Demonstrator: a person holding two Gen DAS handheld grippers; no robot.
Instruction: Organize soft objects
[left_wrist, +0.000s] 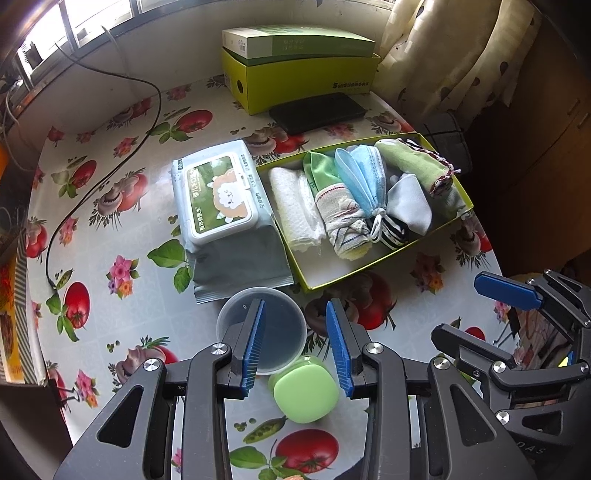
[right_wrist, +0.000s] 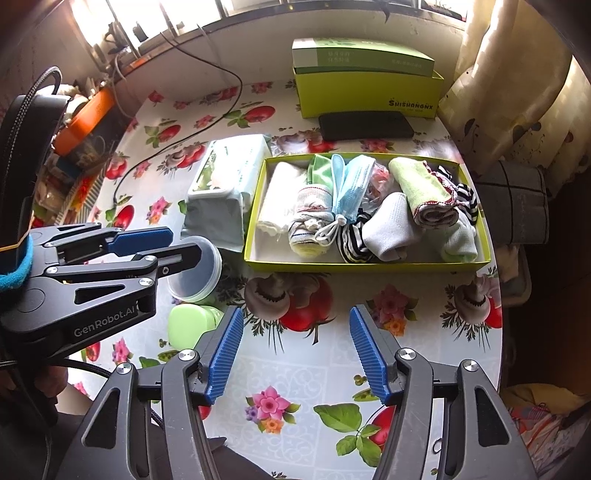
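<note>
Two risks were judged from the left wrist view. The left tool (left_wrist: 295, 339) was held with its jaws apart and nothing between them, directly above a clear plastic cup (left_wrist: 262, 328) and a green lidded jar (left_wrist: 304, 391); a careless drop could knock either over. Ahead and to the right of this tool, the shallow green box (left_wrist: 306, 286) was seen packed with soft items: a white towel (left_wrist: 295, 206), a striped rolled cloth (left_wrist: 343, 218), blue face masks (left_wrist: 364, 177), a grey sock (left_wrist: 410, 203) and a green cloth roll (left_wrist: 417, 162). A wet-wipes pack (left_wrist: 221, 199) lay against the box's left wall.

In the right wrist view, the right tool (right_wrist: 297, 354) was likewise held apart and empty over bare desk (right_wrist: 303, 373), with the box straight ahead. The rolls looked loosely wound, so a pinch at an edge was judged likely to unroll one or drag the mask loops (right_wrist: 328, 230) along.
</note>
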